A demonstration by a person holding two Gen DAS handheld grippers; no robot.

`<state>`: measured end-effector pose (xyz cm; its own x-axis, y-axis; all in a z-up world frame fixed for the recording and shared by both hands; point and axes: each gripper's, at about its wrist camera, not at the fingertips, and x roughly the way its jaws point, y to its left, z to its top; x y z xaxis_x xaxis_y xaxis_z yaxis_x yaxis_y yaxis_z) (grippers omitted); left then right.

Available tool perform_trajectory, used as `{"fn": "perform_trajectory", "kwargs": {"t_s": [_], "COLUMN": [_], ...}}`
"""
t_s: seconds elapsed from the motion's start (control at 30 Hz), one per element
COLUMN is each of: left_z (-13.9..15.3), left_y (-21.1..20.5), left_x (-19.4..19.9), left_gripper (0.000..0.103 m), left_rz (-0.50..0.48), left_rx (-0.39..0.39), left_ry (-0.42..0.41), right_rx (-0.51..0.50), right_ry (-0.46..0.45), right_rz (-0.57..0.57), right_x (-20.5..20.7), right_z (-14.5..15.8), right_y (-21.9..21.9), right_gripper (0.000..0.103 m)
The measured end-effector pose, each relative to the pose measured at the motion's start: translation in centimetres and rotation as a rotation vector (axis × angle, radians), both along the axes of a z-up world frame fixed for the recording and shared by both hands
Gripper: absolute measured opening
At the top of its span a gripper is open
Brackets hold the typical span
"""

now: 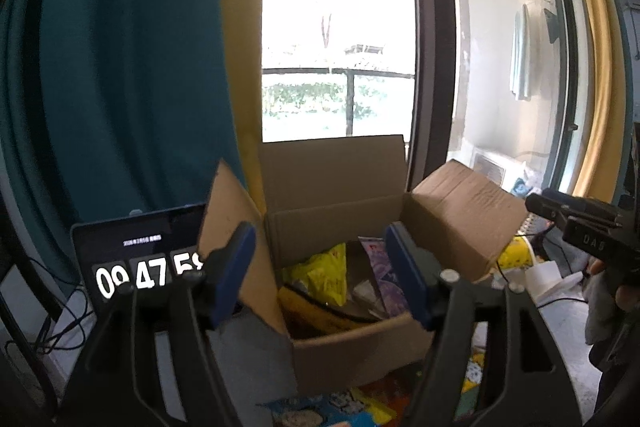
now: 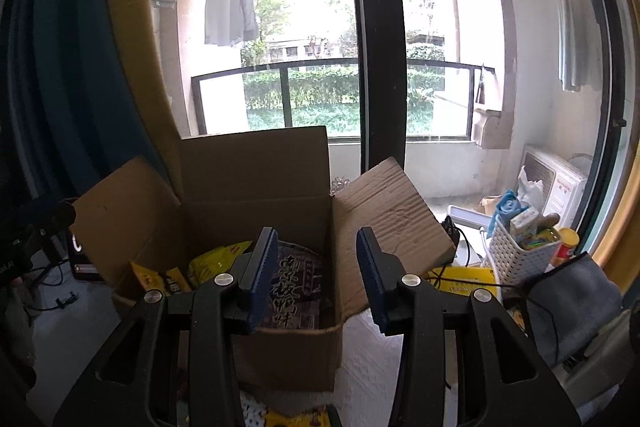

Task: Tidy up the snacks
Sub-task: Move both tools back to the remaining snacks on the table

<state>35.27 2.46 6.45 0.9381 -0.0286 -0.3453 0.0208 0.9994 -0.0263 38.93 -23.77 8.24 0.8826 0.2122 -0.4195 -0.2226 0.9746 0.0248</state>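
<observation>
- The left wrist view looks forward and slightly down between its tongs (image 1: pixel 322 273), close to the open cardboard box (image 1: pixel 340 187), facing the window (image 1: pixel 336 27).
- The right wrist view looks likewise between its tongs (image 2: pixel 318 277), from further right.
- Both share the box (image 2: pixel 256 167), its snack packets and the balcony railing (image 2: pixel 320 67).

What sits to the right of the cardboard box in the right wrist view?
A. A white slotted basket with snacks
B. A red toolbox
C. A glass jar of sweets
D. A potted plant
A: the white slotted basket stands right of the cardboard box, with small packets and a tube-shaped can poking out of its top.
</observation>
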Motion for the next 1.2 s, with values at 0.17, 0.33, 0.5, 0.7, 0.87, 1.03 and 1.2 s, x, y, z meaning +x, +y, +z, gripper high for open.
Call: {"fn": "perform_trajectory", "kwargs": {"t_s": [0.17, 0.33, 0.5, 0.7, 0.87, 1.03, 1.2], "left_z": [-0.3, -1.5, -3.5, -6.0, -8.7, -11.5, -13.5], "left_y": [0.0, 0.2, 0.4, -0.3, -1.5, -2.9, -4.4], "left_x": [-2.6, -5.2, -7.2, -8.8, -9.5, -9.8, -9.7], "left_gripper": [0.074, 0.075, 0.075, 0.075, 0.075, 0.075, 0.075], "left_rz": [-0.010, -0.009, -0.011, -0.031, -0.052, -0.072, -0.100], "left_rx": [-0.008, -0.023, -0.043, -0.054, -0.056, -0.054, 0.008], "left_ry": [0.002, 0.027, 0.065, 0.128, 0.199, 0.269, 0.328], "right_rx": [-0.005, -0.012, -0.015, -0.006, -0.014, -0.036, -0.090], "right_ry": [-0.002, 0.010, 0.040, 0.088, 0.146, 0.204, 0.257], "right_rz": [0.003, 0.009, 0.018, 0.013, -0.013, -0.015, 0.014], "right_x": [-2.7, -5.3, -7.2, -8.9, -9.9, -11.0, -11.4], "right_z": [0.1, -0.7, -2.1, -4.6, -7.4, -10.2, -12.9], "right_y": [-0.4, -0.7, -0.7, -1.5, -3.0, -4.3, -4.6], "right_gripper": [0.043, 0.044, 0.046, 0.055, 0.056, 0.057, 0.064]}}
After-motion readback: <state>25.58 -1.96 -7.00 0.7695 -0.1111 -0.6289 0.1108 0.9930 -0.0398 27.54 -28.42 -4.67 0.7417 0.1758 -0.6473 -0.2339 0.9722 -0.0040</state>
